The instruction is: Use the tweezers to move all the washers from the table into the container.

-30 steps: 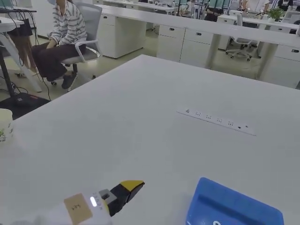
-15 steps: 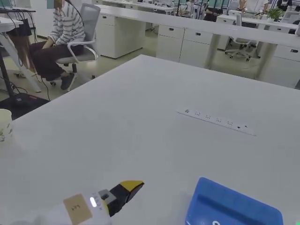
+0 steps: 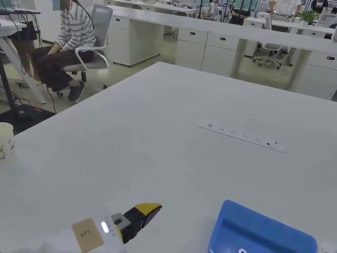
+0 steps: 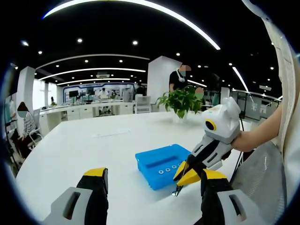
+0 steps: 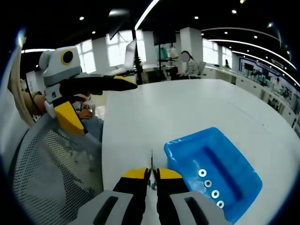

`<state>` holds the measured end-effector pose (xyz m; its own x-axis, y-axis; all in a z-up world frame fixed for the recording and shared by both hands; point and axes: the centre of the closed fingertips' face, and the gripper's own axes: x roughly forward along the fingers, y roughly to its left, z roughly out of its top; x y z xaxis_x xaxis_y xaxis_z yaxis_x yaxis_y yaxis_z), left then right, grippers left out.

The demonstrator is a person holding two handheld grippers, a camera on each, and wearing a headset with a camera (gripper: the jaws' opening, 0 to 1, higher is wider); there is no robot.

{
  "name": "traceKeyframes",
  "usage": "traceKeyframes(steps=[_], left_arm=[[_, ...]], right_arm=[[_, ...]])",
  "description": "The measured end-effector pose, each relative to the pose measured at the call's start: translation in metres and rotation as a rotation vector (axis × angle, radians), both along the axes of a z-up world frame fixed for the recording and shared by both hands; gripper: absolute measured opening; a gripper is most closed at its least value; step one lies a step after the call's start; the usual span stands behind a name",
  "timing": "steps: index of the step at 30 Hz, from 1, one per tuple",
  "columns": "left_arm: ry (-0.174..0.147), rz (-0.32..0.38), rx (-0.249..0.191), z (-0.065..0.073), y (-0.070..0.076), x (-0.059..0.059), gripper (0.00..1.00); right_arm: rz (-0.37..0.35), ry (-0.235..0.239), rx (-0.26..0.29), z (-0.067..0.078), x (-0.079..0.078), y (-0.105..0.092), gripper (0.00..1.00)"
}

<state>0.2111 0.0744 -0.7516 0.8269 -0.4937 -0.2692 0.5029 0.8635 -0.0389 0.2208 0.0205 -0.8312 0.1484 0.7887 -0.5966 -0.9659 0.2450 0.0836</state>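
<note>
In the head view we see the white table carrying a power strip beyond the blue container and a paper cup far to its left. A person sits well beyond it. The left tool lies low, left of the container.

In the left gripper view a plant stands behind the container, where four washers lie. Our left tool's jaws gape wide, holding nothing. The right tool leans at the container's near corner, clamped on the tweezers.

In the right gripper view our right tool's jaws nearly meet, pinching the tweezers just left of the container.
</note>
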Motion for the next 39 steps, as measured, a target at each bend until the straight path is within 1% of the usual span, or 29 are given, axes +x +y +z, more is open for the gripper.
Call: traceKeyframes(steps=[1,2,4,6,8,11,12,14,16,17,18,19,21,23,24,25,26,28,30,34,38,39], left_arm=[[0.001,0.0,0.0,0.0,0.0,0.0,0.82],[0.001,0.0,0.0,0.0,0.0,0.0,0.82],[0.001,0.0,0.001,0.0,0.0,0.0,0.82],[0.0,-0.001,0.0,0.0,0.0,0.0,0.82],[0.0,-0.003,0.001,0.0,0.0,0.0,0.82],[0.0,-0.003,0.002,0.0,0.0,0.0,0.82],[0.0,-0.004,0.002,0.0,0.0,0.0,0.82],[-0.001,-0.005,0.001,0.0,-0.001,0.0,0.82],[-0.001,-0.006,0.001,0.0,-0.001,0.0,0.82],[-0.001,-0.006,0.001,0.001,-0.001,0.0,0.82],[-0.001,-0.007,0.001,0.001,-0.001,0.0,0.82],[-0.001,-0.007,0.002,0.001,-0.001,0.0,0.82],[-0.002,-0.007,0.001,0.001,-0.001,0.0,0.82],[-0.002,-0.008,0.0,0.001,-0.002,-0.001,0.82],[-0.003,-0.007,0.001,0.001,-0.001,-0.001,0.82],[-0.002,-0.007,0.0,0.001,-0.001,-0.001,0.82],[-0.002,-0.006,-0.002,0.001,-0.001,-0.001,0.82],[-0.005,-0.002,-0.002,0.001,-0.001,0.0,0.82],[-0.005,-0.002,-0.005,0.001,0.0,0.0,0.82],[-0.009,0.001,-0.007,0.002,0.001,0.0,0.82],[-0.009,0.001,-0.007,0.002,0.001,-0.001,0.82],[-0.009,0.0,-0.008,0.002,0.0,-0.001,0.82]], right_arm=[[0.0,-0.005,0.01,0.001,0.001,0.002,0.04],[0.001,-0.002,0.007,0.001,0.0,0.003,0.04],[0.014,-0.018,0.006,0.001,-0.001,0.003,0.03],[0.028,-0.019,0.009,0.001,-0.003,0.003,0.03],[0.031,-0.035,0.011,0.001,-0.001,0.003,0.02],[0.016,-0.028,0.03,0.001,0.001,0.002,0.02],[0.0,-0.009,0.05,0.002,0.002,0.002,0.02],[-0.015,-0.001,0.065,0.002,0.004,0.002,0.02],[-0.045,0.026,0.081,0.002,0.008,0.0,0.01],[-0.068,0.053,0.098,0.002,0.009,0.0,0.01],[-0.077,0.059,0.103,0.002,0.011,-0.001,0.01],[-0.107,0.087,0.115,0.002,0.013,-0.002,0.01],[-0.132,0.124,0.12,0.002,0.014,-0.004,0.02],[-0.133,0.112,0.121,0.004,0.017,-0.004,0.02],[-0.14,0.121,0.134,0.007,0.017,-0.004,0.02],[-0.153,0.134,0.16,0.013,0.018,-0.002,0.02],[-0.157,0.133,0.171,0.017,0.019,-0.002,0.02],[-0.157,0.124,0.166,0.025,0.02,-0.002,0.02],[-0.147,0.108,0.176,0.035,0.02,-0.001,0.02],[-0.142,0.11,0.216,0.053,0.022,0.0,0.02],[-0.148,0.12,0.241,0.066,0.024,0.0,0.02],[-0.151,0.116,0.248,0.069,0.024,0.0,0.02]])
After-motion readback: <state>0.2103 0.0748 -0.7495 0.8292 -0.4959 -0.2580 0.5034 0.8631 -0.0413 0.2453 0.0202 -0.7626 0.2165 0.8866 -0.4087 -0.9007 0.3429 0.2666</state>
